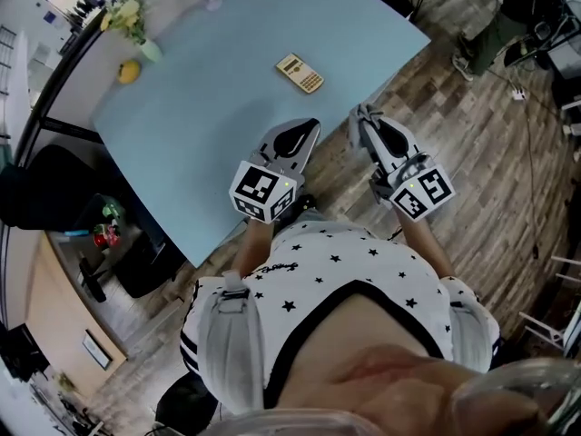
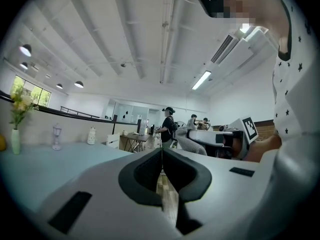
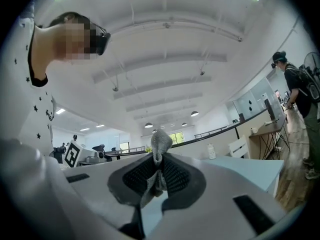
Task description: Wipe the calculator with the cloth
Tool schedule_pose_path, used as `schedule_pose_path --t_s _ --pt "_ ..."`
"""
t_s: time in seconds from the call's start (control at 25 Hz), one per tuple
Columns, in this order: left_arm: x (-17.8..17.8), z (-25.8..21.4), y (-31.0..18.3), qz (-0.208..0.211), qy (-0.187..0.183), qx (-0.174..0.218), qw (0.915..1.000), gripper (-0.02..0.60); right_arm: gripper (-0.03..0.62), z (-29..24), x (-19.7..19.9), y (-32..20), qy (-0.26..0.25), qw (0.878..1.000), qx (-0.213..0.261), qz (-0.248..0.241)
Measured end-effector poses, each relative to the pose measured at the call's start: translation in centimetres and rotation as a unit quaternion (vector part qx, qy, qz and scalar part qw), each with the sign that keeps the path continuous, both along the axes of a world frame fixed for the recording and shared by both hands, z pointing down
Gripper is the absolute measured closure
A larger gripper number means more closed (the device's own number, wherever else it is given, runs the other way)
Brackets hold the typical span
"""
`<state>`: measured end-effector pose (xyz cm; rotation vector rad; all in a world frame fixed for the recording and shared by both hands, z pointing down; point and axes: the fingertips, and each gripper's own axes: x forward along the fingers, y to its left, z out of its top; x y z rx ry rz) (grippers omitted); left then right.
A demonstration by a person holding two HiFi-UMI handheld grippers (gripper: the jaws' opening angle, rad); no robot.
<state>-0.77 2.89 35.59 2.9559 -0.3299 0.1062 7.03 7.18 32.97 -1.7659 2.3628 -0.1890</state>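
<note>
The left gripper [image 1: 310, 123] is closed on nothing; the right gripper [image 1: 361, 114] pinches the cloth [image 3: 160, 142]. The calculator [image 1: 300, 73] lies upper centre on the table [image 1: 200, 107].

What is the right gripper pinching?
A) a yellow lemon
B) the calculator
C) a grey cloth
C: in the right gripper view a grey cloth is pinched between the jaws of the right gripper, while the calculator lies on the blue table.
</note>
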Motion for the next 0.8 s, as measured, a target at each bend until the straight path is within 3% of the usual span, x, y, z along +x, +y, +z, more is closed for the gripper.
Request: schedule_pose_path --t_s 0.36,0.64,0.8 --pt "-0.4 0.1 -5.5 -0.017 0.012 -0.003 0.9998 0.551 0.556 0.3 0.0 -5.5 0.024 1.0 -0.003 -0.007" --pt "-2.2 1.4 -8.0 -0.058 0.013 -0.025 0.9979 0.551 0.556 1.8 -0.9 -9.0 0.036 0.998 -0.033 -0.042" --pt "-3.7 2.0 -10.1 -0.103 0.012 -0.032 0.9941 0.551 0.556 2.3 -1.4 -12.1 0.044 0.995 -0.04 -0.084"
